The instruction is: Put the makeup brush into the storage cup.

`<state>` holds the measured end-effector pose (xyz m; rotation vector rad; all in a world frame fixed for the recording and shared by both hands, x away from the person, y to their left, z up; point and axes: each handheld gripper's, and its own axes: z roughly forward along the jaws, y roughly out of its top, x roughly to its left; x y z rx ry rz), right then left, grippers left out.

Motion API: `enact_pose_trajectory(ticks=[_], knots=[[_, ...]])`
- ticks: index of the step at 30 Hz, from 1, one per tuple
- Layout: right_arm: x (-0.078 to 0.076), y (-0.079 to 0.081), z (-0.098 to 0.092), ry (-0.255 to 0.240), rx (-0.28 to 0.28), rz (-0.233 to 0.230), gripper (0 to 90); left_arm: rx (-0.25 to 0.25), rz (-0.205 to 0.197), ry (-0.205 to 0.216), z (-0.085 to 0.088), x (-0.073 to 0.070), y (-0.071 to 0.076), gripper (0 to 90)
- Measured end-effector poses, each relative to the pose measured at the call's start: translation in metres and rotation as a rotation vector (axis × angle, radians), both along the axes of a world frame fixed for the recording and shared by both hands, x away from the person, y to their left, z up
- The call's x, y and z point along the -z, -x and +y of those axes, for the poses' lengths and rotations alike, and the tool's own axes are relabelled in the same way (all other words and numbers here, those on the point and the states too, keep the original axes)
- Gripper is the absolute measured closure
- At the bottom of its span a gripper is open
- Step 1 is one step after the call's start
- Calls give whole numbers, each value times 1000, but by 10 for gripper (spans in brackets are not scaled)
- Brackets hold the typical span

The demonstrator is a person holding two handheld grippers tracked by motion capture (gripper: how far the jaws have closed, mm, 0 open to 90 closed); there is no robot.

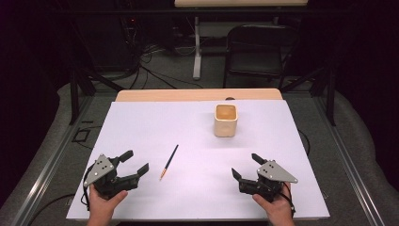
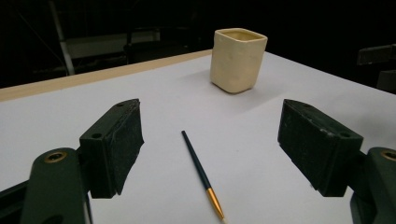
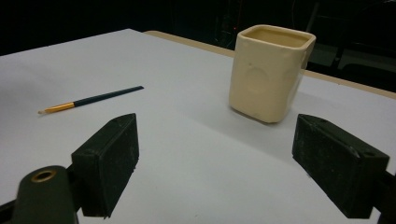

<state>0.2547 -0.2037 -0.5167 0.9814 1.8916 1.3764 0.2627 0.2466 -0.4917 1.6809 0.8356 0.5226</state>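
Lying flat on the white table [image 1: 141, 122], the paintbrush [image 2: 201, 173] sits just ahead of the left gripper [image 1: 133, 162], in line with the gap between its wide-open, empty jaws. The right gripper [image 1: 246, 167] also stands open and empty, the cream cup [image 3: 270, 70] upright ahead of its jaws.

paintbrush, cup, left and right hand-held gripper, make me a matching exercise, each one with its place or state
Things:
1. paintbrush
2. cup
3. left hand-held gripper
4. right hand-held gripper

Places or states:
A. stands upright toward the table's far side
B. open, near edge, right of the brush
C. lies flat on the white sheet
D. open, near edge, left of the brush

Pairs: 1-C, 2-A, 3-D, 4-B
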Motion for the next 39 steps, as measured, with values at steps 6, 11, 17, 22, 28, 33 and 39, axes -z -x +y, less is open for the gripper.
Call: enact_pose_trajectory(ticks=[6,11,17,22,28,33,39], knots=[[3,-1,3,55,-15,-6,145,1,9,-60,-9,-21,-3,197],[-2,0,4,40,-39,-29,144,2,84,-113,-23,-41,-11,197],[-4,4,2,53,-36,-50,144,9,139,-181,-39,-56,-22,179],[-4,5,-3,39,-16,-46,144,5,143,-214,-46,-67,-26,179],[-5,6,-9,16,21,-40,144,19,242,-251,-50,-72,-39,170],[-2,6,-9,22,25,-30,144,17,287,-283,-52,-71,-49,171],[-1,6,-8,33,22,-29,145,13,376,-339,-56,-73,-62,176]])
